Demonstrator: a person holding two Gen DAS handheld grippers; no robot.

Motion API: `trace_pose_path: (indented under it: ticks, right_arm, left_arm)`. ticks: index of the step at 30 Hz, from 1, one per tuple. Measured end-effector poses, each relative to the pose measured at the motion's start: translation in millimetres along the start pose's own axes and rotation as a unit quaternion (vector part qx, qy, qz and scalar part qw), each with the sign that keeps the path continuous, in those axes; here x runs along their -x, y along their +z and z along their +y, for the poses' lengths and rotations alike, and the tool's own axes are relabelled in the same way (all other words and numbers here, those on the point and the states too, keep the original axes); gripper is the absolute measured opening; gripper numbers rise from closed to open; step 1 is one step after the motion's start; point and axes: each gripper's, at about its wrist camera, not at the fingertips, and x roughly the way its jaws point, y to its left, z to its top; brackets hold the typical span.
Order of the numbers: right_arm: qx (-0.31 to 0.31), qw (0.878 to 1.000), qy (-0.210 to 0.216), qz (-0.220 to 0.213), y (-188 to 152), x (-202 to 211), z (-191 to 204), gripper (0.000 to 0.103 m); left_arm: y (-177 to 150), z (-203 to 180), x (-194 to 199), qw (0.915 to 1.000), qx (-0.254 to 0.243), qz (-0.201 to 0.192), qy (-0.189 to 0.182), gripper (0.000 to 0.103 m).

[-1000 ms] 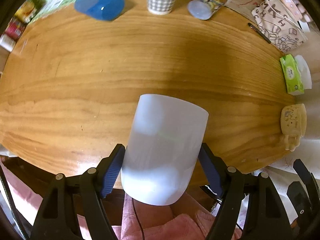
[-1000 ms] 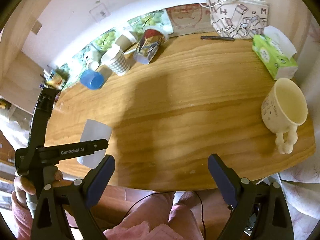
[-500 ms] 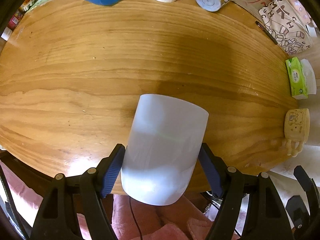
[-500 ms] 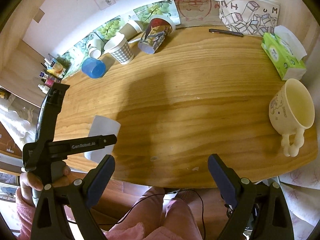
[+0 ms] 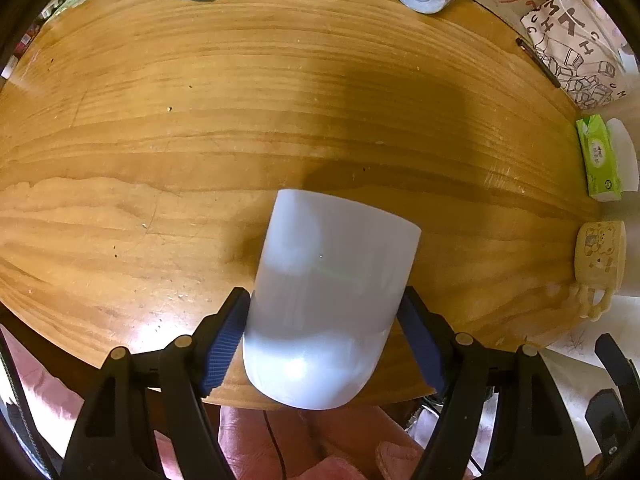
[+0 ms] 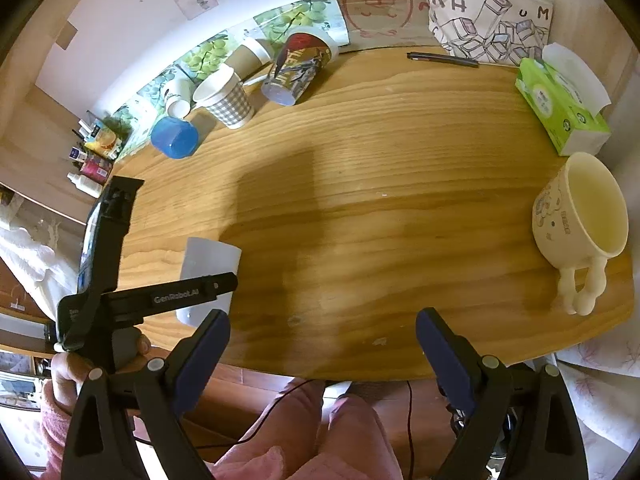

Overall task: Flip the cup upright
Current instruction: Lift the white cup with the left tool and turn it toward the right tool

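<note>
A translucent white plastic cup (image 5: 328, 300) sits between the blue pads of my left gripper (image 5: 324, 336), which is shut on it, above the near edge of the wooden table (image 5: 200, 140). Its far flat end faces away from the camera. In the right wrist view the same cup (image 6: 210, 258) shows at the left behind the left gripper's black body (image 6: 160, 300), lifted over the table edge. My right gripper (image 6: 322, 344) is open and empty over the near table edge.
A cream mug with legs (image 6: 580, 220) stands at the right edge. A green tissue pack (image 6: 560, 108), a pen (image 6: 442, 59) and a printed bag (image 6: 488, 28) lie at the back right. A blue cup (image 6: 174, 138), a checked paper cup (image 6: 226, 100) and a printed cup (image 6: 298, 66) stand at the back left.
The left gripper has lifted and tilted with the cup in it; the table looks farther below. The right gripper has pulled back slightly and stays open.
</note>
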Motion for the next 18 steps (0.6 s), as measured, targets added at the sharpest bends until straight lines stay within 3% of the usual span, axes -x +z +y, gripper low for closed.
trace_pose_path:
  ticks: [18]
  right_arm:
    - [-0.004,1.0,0.021,0.008,4.4,-5.2,3.4,0.094]
  left_arm:
    - [4.9,6.6,10.5,0.9994,-0.001,0.001,-0.035,0.082]
